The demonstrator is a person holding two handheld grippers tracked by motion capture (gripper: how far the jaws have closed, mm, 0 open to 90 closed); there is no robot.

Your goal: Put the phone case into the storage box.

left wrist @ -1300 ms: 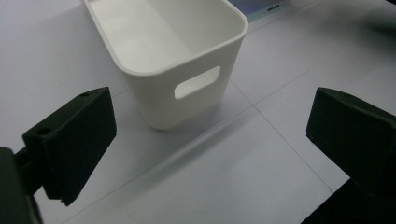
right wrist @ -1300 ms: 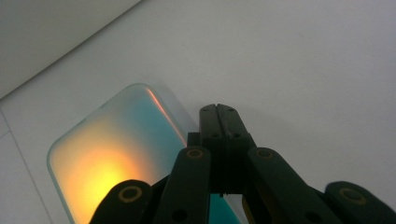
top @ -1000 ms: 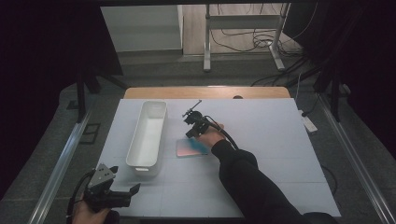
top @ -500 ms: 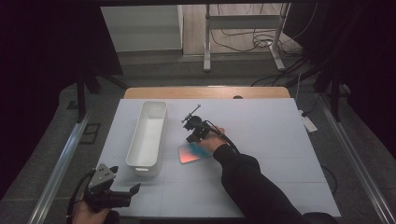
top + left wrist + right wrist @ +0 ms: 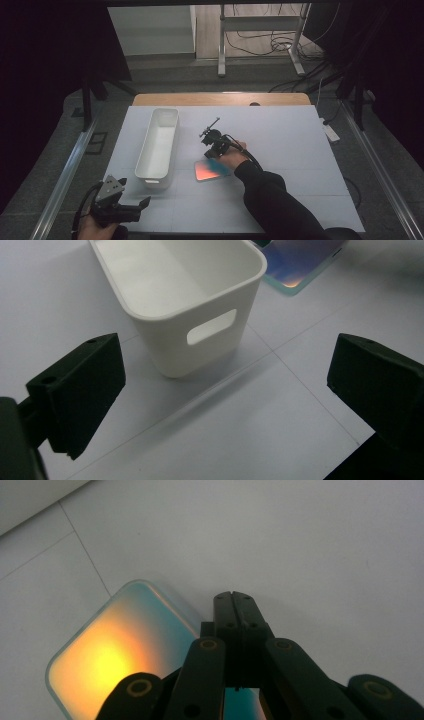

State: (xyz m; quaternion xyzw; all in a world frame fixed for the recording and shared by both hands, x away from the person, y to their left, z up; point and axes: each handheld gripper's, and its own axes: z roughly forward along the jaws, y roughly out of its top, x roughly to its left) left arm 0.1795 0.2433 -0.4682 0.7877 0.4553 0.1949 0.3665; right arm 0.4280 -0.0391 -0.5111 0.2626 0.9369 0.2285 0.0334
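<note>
My right gripper (image 5: 234, 600) closed flat, pinching edge of iridescent plate (image 5: 120, 650), which is on table (image 5: 300, 150) beside white bin (image 5: 159, 145). Left gripper (image 5: 225, 400) wide open, holds nothing. Judged: grasp done, lift and placing left.

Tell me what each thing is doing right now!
White bin: upright, empty.
Shiny flat card: lying flat on the table, right of the bin.
Right gripper: shut, tips down at the card's edge.
Left gripper: open, holding nothing, facing the bin.
</note>
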